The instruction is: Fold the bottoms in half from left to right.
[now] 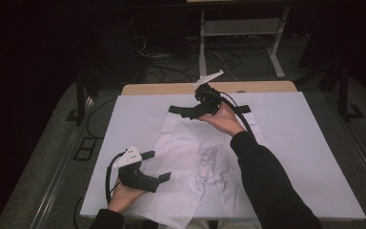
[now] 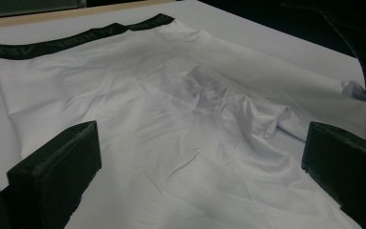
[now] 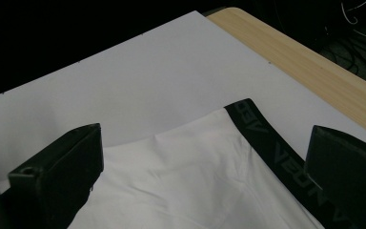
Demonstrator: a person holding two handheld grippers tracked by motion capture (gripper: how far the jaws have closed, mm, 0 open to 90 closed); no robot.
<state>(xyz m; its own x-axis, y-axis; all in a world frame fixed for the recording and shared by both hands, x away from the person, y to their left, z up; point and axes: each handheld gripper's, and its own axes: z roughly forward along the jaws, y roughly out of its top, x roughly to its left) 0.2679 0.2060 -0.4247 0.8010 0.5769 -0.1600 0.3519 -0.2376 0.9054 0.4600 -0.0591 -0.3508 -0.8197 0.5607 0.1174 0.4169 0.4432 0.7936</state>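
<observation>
White boxer briefs [image 1: 195, 152] with a black waistband [image 1: 240, 110] lie spread on a white sheet [image 1: 314, 143], waistband at the far side. My left gripper [image 1: 158, 165] hovers open at the near left, over the lower left leg of the briefs. Seen from the left gripper view, the creased white fabric [image 2: 171, 119] stretches away between its wide jaws up to the waistband [image 2: 76, 40]. My right gripper [image 1: 194, 107] is open at the far side, above the waistband's left end. The right gripper view has the waistband corner [image 3: 267, 143] between the parted jaws, with nothing held.
A strip of wooden tabletop [image 1: 209, 88] runs along the far edge beyond the sheet, also seen in the right gripper view [image 3: 305, 62]. Cables and a metal frame [image 1: 238, 28] stand on the dark floor behind. The sheet is bare to the right of the briefs.
</observation>
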